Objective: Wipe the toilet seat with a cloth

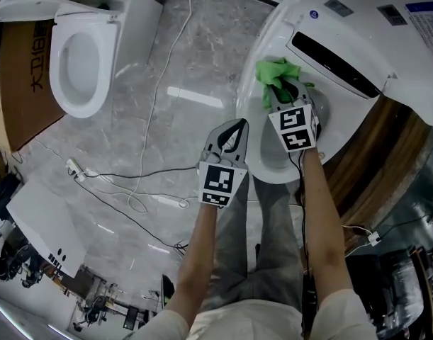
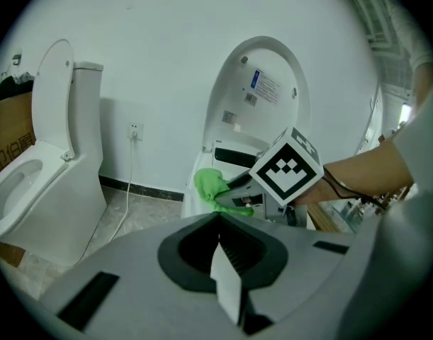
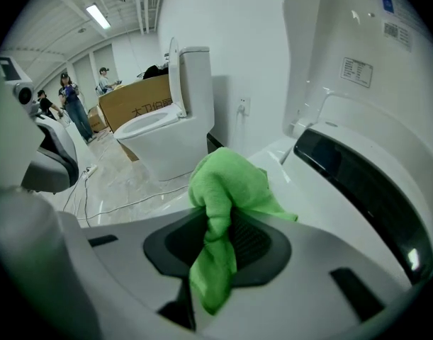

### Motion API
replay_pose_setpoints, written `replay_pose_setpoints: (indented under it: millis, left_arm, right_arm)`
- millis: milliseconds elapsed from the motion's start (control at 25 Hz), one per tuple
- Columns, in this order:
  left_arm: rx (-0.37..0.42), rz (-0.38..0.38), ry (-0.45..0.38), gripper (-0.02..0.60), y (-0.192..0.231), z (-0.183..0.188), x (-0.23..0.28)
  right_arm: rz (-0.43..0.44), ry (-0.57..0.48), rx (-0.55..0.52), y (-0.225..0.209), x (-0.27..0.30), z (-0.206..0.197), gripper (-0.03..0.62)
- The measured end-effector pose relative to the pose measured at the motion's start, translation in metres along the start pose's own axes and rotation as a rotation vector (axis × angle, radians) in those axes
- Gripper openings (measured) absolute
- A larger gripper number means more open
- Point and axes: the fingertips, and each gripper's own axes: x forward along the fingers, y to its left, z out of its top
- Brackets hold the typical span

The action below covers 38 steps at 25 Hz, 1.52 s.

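- Right gripper [image 1: 285, 91] is clamping the green cloth [image 1: 275, 73] between its jaws; the cloth is bunching past the tips, at the back of the toilet seat [image 1: 267, 170], upper right of the head view.
- Left gripper [image 1: 234, 137] is hanging empty, jaws together, just left of the bowl.
- Judging the wipe: the bunched cloth, not the jaw tips, should be pressing on the rim; sweeping round the ring in one pass; going lightly so the fold is not slipping out.

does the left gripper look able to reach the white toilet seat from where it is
Probably yes: the left gripper, jaws shut and empty, hangs beside the rim of the white toilet seat, with nothing between them.
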Motion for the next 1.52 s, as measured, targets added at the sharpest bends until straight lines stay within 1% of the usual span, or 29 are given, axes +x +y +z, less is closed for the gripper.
replay_pose_setpoints:
  millis: [200,440,680,840,960,1080,1320,1520]
  left_arm:
    - [0.013,0.001,0.003,0.012,-0.008,-0.003,-0.007]
    - [0.031,0.004,0.009,0.012,-0.016,-0.009,-0.017]
    - [0.057,-0.015,0.025,0.012,-0.037,-0.008,-0.035]
    - [0.094,-0.041,0.044,0.012,-0.059,0.005,-0.060]
    - [0.124,-0.066,0.040,0.012,-0.078,0.028,-0.083]
    - [0.143,-0.088,0.018,0.012,-0.099,0.058,-0.109]
    - [0.206,-0.127,-0.077,0.012,-0.138,0.138,-0.151]
    - [0.281,-0.165,-0.168,0.012,-0.165,0.207,-0.190]
  right_arm:
    - [0.041,-0.002,-0.024,0.027,-0.005,-0.010,0.095]
    - [0.043,-0.042,-0.016,0.044,-0.027,-0.015,0.095]
    - [0.005,-0.083,0.041,0.053,-0.079,-0.031,0.095]
    - [-0.019,-0.100,0.098,0.053,-0.133,-0.037,0.095]
    - [-0.044,-0.142,0.115,0.049,-0.184,-0.024,0.095]
    - [-0.078,-0.184,0.135,0.044,-0.241,-0.004,0.095]
    - [-0.149,-0.270,0.155,0.031,-0.339,0.047,0.097]
    - [-0.173,-0.382,0.169,0.032,-0.412,0.094,0.095]
